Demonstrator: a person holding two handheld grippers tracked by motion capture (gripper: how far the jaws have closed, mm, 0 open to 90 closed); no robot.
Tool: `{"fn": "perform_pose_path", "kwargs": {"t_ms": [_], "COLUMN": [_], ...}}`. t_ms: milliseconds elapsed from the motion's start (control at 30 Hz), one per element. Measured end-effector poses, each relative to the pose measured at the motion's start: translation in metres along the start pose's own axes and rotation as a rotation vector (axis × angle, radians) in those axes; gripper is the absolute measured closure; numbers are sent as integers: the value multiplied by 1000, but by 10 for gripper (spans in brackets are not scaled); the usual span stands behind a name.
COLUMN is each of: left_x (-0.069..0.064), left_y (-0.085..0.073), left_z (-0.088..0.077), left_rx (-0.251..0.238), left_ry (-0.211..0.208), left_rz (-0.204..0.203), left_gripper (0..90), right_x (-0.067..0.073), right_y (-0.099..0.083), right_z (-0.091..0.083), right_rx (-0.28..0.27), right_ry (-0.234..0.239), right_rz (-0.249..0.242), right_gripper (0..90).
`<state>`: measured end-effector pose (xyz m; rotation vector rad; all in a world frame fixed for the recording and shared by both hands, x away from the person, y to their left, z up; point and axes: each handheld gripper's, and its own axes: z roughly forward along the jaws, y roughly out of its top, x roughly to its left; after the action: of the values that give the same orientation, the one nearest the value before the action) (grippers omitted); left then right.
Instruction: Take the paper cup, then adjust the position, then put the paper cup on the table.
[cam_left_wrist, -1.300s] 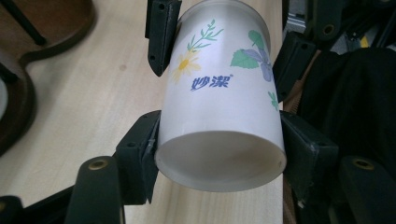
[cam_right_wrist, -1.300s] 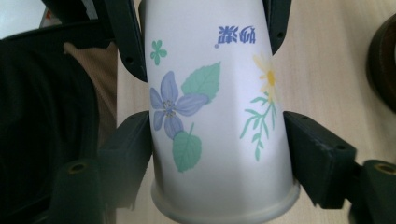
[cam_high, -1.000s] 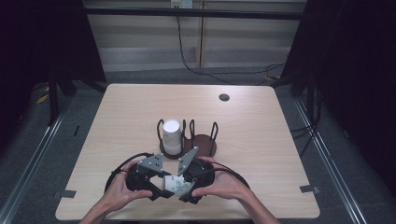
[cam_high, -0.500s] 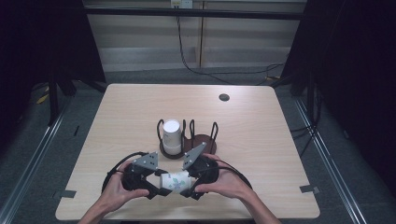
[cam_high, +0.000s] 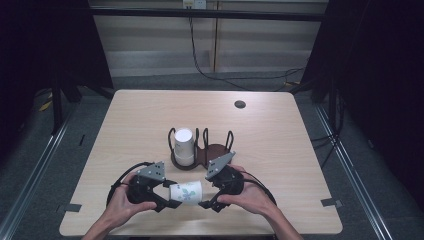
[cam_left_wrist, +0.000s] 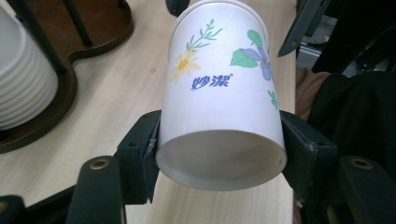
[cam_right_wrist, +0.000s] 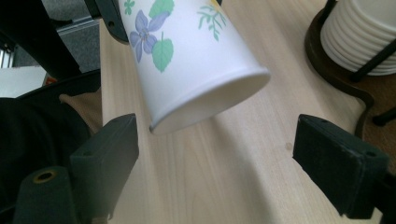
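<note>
From above, the flowered paper cup (cam_high: 186, 193) lies sideways between both tools; the left hand-held gripper (cam_left_wrist: 219, 151) pinches its base, a grip that could crush it, while the right hand-held gripper (cam_right_wrist: 233, 161), spread, waits beneath its rim.

Light wooden table (cam_high: 130, 125), dark cup holder (cam_high: 215, 152) with white cup stack (cam_high: 183, 145), small black disc (cam_high: 240, 104)

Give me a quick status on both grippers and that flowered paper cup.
Left gripper shut on the flowered cup, held on its side above the table. Right gripper open, jaws apart just short of the cup's rim. Cup holder with stacked cups behind, apart.
</note>
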<state>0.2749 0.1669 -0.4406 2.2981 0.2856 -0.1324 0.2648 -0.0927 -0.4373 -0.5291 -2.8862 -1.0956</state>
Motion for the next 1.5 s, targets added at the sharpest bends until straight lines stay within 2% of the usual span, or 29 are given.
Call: {"fn": "perform_pose_path", "kwargs": {"t_ms": [100, 133, 200, 300, 367, 733, 1033, 1067, 1500], "left_x": [2, 2, 2, 1, 1, 0, -2, -2, -4], "left_y": [-3, -4, -4, -5, -5, -6, -6, -6, -7], "left_z": [0, 0, -1, -2, -4, -7, -10, -10, -10], "left_rx": [-7, -15, -8, -20, -55, -161, -200, -217, -287], "left_ry": [9, 12, 18, 28, 33, 38, 44, 40, 43], "left_rz": [-8, -10, 0, -5, -6, -7, -2, -3, -6], "left_gripper": [370, 370, 370, 370, 371, 370, 369, 369, 367], "right_x": [-2, -4, -4, -3, -3, -4, -5, -6, -9], "right_y": [-3, -4, -5, -6, -6, -8, -10, -11, -14], "right_z": [-3, -4, -5, -6, -7, -12, -14, -16, -23], "right_rx": [-22, -47, -67, -75, -90, -149, -198, -221, -341], "right_ry": [-4, -4, 4, 9, 7, 10, 17, 23, 47], "right_rz": [18, 29, 32, 36, 34, 60, 68, 71, 94], "right_gripper": [140, 141, 141, 141, 141, 141, 140, 139, 140]}}
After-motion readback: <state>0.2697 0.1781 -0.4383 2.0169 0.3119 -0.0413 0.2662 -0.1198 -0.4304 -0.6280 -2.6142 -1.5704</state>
